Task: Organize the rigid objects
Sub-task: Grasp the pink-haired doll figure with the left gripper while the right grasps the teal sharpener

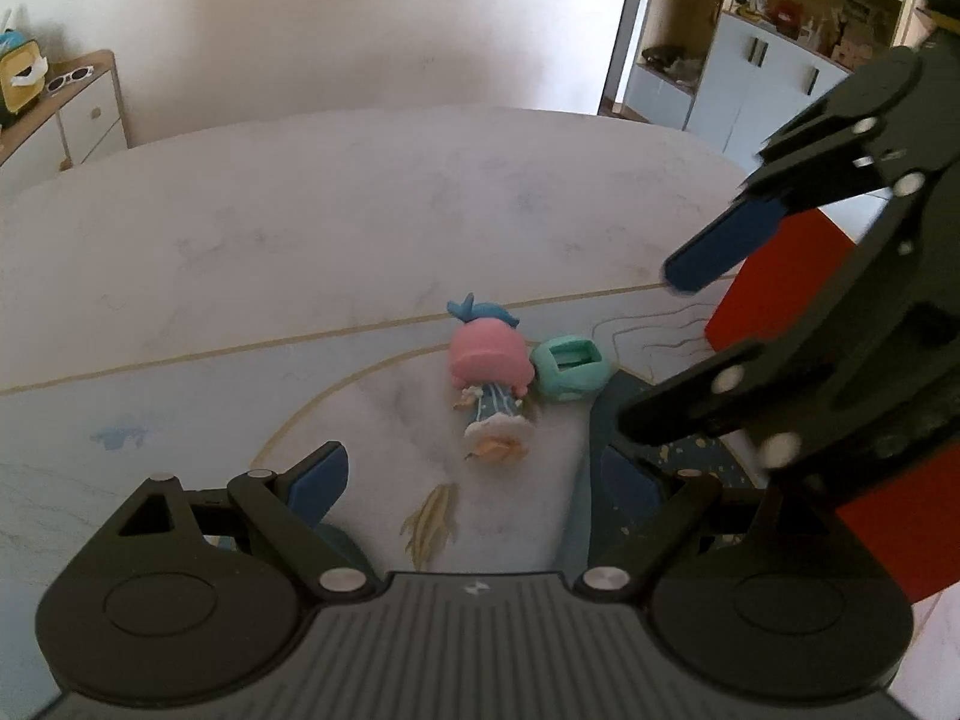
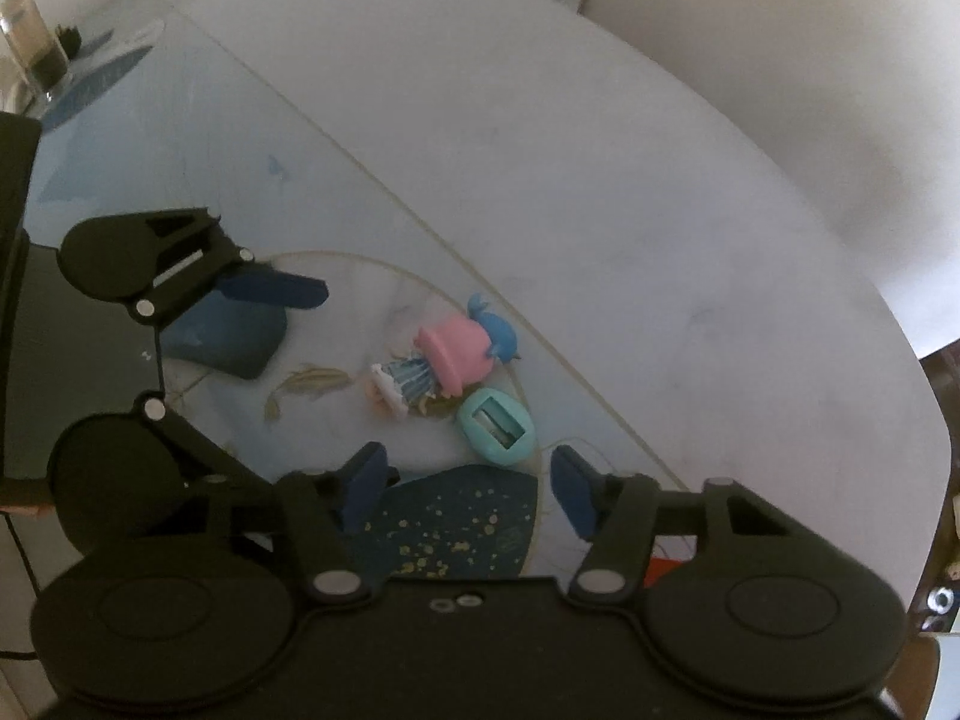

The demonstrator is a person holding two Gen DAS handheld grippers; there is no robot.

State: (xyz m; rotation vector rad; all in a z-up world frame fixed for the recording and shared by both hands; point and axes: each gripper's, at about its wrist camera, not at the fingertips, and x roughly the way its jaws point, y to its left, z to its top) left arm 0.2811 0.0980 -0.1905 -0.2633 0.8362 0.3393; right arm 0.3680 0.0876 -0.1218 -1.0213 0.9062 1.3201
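A small doll (image 1: 489, 387) with a pink head, blue hat and blue striped dress lies on its side on the white table (image 1: 300, 210). A teal egg-shaped pencil sharpener (image 1: 569, 367) lies right beside it, touching its head. My left gripper (image 1: 474, 480) is open and empty, just short of the doll. My right gripper (image 2: 468, 480) is open and empty, just short of the sharpener (image 2: 497, 426), with the doll (image 2: 441, 363) beyond it. The right gripper also shows in the left wrist view (image 1: 648, 348), at the right. The left gripper shows in the right wrist view (image 2: 288, 324), at the left.
A dark blue speckled patch (image 2: 456, 528) lies under the right gripper, at the table's near side. A red block (image 1: 774, 276) sits at the right edge. A wooden cabinet (image 1: 78, 114) stands behind the table on the left, and shelves (image 1: 780, 30) stand at the back right.
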